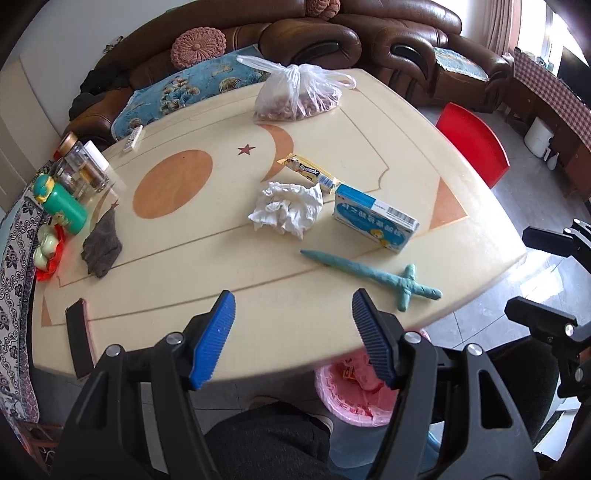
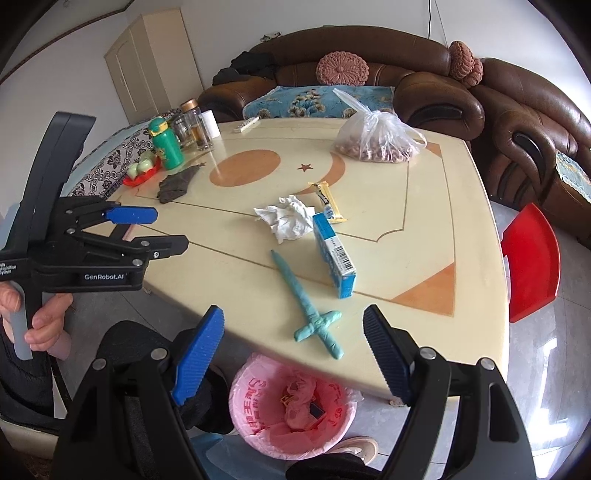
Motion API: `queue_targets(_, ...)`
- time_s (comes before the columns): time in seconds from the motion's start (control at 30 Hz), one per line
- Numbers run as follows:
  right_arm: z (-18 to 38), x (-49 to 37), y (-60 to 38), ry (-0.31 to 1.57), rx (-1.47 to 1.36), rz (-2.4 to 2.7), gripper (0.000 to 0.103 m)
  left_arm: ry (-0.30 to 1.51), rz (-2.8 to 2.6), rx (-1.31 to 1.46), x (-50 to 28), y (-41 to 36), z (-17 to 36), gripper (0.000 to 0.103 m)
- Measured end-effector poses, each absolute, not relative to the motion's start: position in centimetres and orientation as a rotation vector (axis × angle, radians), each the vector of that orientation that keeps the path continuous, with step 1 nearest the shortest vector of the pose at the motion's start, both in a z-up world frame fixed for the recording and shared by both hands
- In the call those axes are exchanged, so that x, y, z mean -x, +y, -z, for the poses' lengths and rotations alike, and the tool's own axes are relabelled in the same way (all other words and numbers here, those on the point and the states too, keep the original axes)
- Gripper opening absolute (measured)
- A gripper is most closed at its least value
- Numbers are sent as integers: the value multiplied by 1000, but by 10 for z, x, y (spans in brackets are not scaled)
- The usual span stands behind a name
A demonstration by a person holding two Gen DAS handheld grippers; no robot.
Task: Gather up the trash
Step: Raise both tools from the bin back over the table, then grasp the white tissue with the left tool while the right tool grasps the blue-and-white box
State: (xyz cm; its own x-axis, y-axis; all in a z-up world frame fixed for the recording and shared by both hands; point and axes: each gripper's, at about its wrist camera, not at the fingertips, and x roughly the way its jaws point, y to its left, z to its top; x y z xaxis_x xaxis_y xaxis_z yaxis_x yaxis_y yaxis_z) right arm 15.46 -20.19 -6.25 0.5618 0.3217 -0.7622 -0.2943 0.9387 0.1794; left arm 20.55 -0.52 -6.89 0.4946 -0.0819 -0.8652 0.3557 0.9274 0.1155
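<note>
On the cream table [image 1: 207,280] lie a crumpled white tissue [image 1: 287,208] [image 2: 286,218], a yellow snack wrapper [image 1: 312,172] [image 2: 328,201], a blue and white carton [image 1: 375,217] [image 2: 335,254] and a teal clay sword [image 1: 373,277] [image 2: 309,304]. A bin with a pink liner [image 1: 354,391] [image 2: 291,406] stands on the floor under the table's near edge, with scraps inside. My left gripper [image 1: 291,334] hovers open and empty over the near edge, short of the tissue. My right gripper [image 2: 293,354] is open and empty above the bin, near the sword's hilt.
A clear bag of nuts [image 1: 295,96] sits at the far side. A green bottle [image 1: 61,205], glass jars [image 1: 81,166], a grey cloth [image 1: 101,245] and a dark phone [image 1: 75,336] line the left edge. A red stool [image 1: 476,144] and a brown sofa [image 1: 332,33] stand beyond.
</note>
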Motion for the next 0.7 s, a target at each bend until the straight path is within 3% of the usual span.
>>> queue_targets(0.7, 129, -259, -201, 1033, -41, -401, 76, 1147, 315, -380, -328, -35, 147, 65)
